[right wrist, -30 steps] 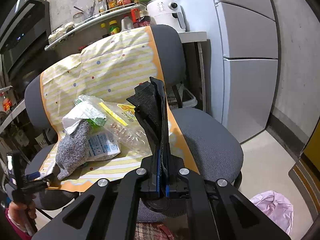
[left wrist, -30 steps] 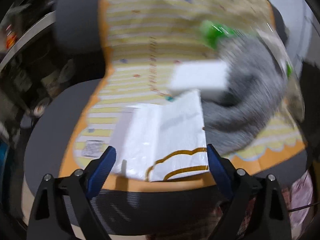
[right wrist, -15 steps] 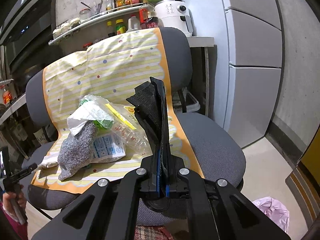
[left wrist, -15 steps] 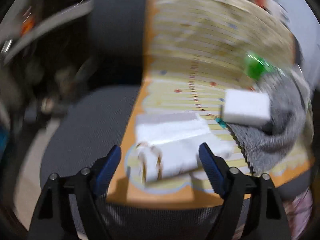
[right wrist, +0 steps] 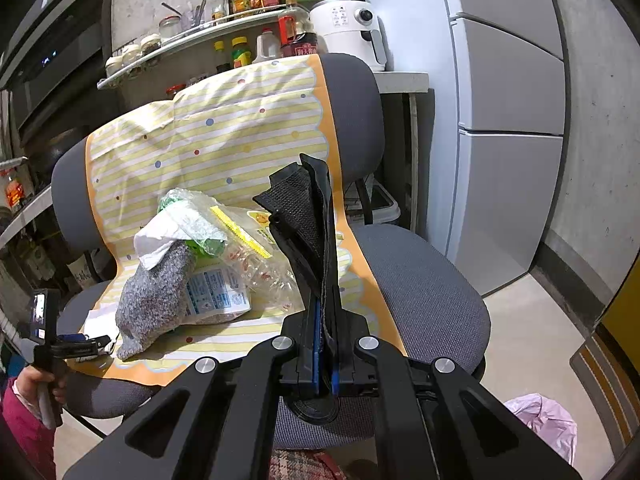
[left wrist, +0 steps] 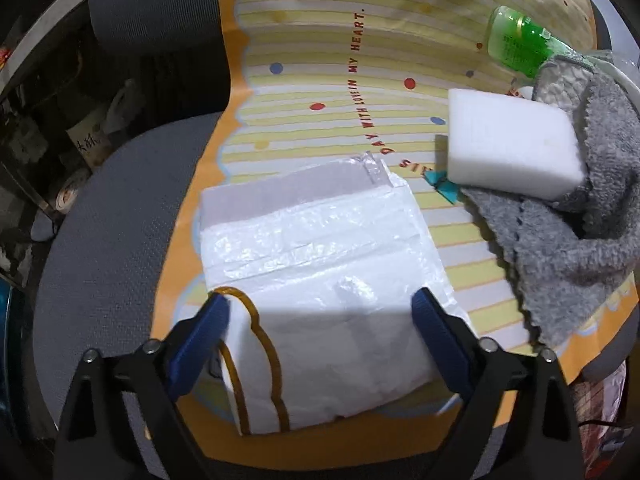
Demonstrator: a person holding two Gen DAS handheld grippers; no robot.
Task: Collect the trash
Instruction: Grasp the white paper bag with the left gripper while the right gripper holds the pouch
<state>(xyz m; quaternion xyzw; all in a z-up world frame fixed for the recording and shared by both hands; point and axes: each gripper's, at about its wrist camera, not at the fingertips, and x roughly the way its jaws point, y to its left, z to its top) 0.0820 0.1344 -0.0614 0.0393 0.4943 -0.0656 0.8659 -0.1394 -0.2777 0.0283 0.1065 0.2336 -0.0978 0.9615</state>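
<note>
A white plastic bag with a brown outline print lies flat on the yellow striped cloth covering a grey chair seat. My left gripper is open, its blue fingers on either side of the bag's near part. A white foam block, a grey fuzzy cloth and a green bottle lie to the right. My right gripper is shut on a black mesh strap and holds it upright above the chair seat. The trash pile shows in the right wrist view.
The grey office chair stands before a shelf of bottles and a white appliance. A grey fridge is at the right. A pink bag lies on the floor. Dark clutter sits left of the chair.
My left gripper has moved in low over the seat so its open fingers now flank the white bag. My right gripper has stayed shut on the strap, nearly still.
</note>
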